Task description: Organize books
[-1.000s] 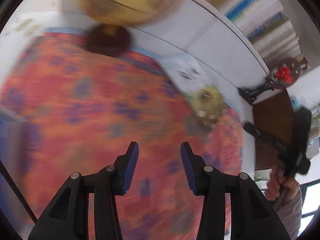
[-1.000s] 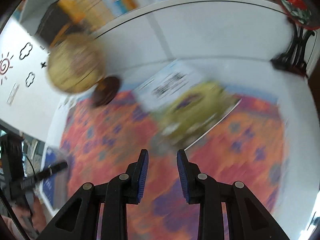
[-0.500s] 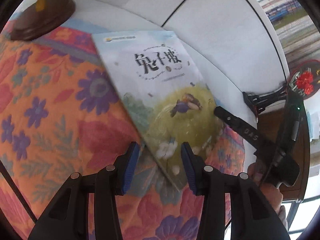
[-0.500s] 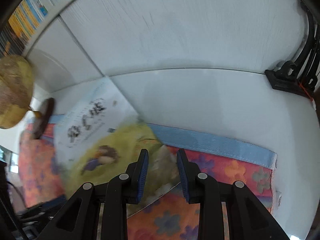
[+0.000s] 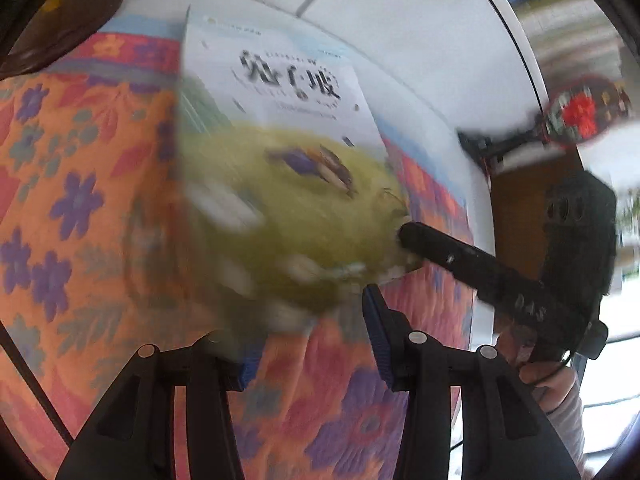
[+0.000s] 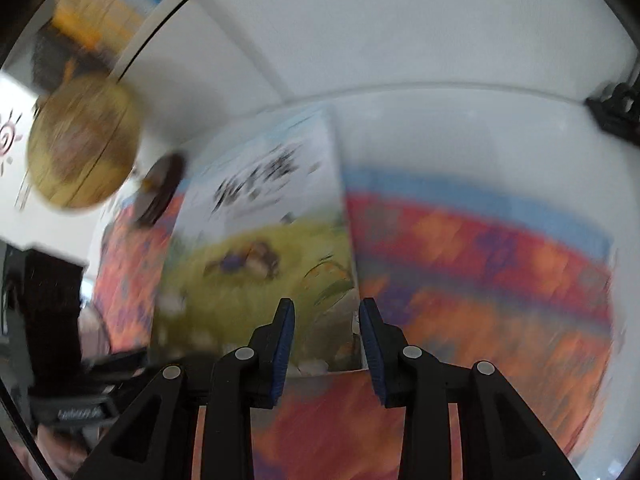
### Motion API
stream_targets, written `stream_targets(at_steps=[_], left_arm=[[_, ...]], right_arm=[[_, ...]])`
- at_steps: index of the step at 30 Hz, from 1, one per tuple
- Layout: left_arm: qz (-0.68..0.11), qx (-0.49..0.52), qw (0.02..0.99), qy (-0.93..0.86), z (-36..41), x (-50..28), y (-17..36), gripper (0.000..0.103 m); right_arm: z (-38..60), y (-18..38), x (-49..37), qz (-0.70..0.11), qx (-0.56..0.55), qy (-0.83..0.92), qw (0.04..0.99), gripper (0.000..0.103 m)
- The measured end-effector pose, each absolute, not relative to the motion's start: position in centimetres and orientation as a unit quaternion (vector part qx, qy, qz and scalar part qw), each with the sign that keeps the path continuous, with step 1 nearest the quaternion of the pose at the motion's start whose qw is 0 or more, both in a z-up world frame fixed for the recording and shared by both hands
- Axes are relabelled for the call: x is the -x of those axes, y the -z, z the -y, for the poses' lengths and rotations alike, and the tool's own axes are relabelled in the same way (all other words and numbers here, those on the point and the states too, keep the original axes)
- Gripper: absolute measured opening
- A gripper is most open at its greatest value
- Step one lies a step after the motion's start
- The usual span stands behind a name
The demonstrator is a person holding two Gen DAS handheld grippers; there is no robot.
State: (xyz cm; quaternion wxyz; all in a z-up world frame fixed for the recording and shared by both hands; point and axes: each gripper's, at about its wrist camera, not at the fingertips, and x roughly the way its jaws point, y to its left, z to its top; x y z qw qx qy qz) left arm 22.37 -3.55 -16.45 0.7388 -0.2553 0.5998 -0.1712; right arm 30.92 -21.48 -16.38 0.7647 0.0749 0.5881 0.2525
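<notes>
A lived-in home interior, probably a study or child's room. A white counter (image 6: pixel 460 128) was partly covered by a floral quilted cloth (image 5: pixel 80 200) in orange, red and purple. A globe (image 6: pixel 80 140) on a dark wooden base (image 5: pixel 60 20) stood at the far left. Rows of shelved books (image 5: pixel 560 20) ran above the far edge, blurred. A red-flowered ornament on a black stand (image 5: pixel 580 112) stood at the far right. A sun-and-cloud wall decoration (image 6: pixel 8 140) showed at the left.
</notes>
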Motion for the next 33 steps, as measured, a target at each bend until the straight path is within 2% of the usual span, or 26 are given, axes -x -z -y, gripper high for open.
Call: stream_targets(at_steps=[4,7,11,18,20,24,29,33], left_arm=[[-0.61,0.195,0.743,0.193,3.6,-19.1,15.5,0.042],[-0.597,0.188,0.762,0.164,0.0,-17.9,14.2,0.042],[-0.585,0.169,0.785,0.111,-4.0,-20.6,13.7,0.043],[-0.586,0.164,0.788,0.097,-2.9,-24.4,15.8,0.046],[-0.588,0.122,0.793,0.099,-1.7,-24.2,15.6,0.049],[-0.596,0.081,0.789,0.126,-0.4,-22.9,15.0,0.049],[-0.613,0.084,0.771,0.151,-1.2,-17.5,14.2,0.048],[-0.648,0.063,0.737,0.183,-1.1,-9.3,14.2,0.049]], right_arm=[[18.7,16.6,-25.7,-0.606,-0.056,-0.278,0.743,0.031],[19.3,16.9,-24.1,-0.609,-0.068,-0.257,0.747,0.032],[21.8,16.2,-25.3,-0.58,-0.149,-0.202,0.775,0.032],[20.0,16.8,-29.4,-0.578,-0.167,-0.127,0.789,0.032],[19.0,16.7,-29.5,-0.586,-0.154,-0.13,0.785,0.042],[17.4,16.6,-28.4,-0.596,-0.078,-0.134,0.788,0.043],[17.0,16.8,-23.5,-0.628,-0.076,-0.177,0.754,0.043],[17.0,17.3,-14.0,-0.661,-0.058,-0.218,0.716,0.043]])
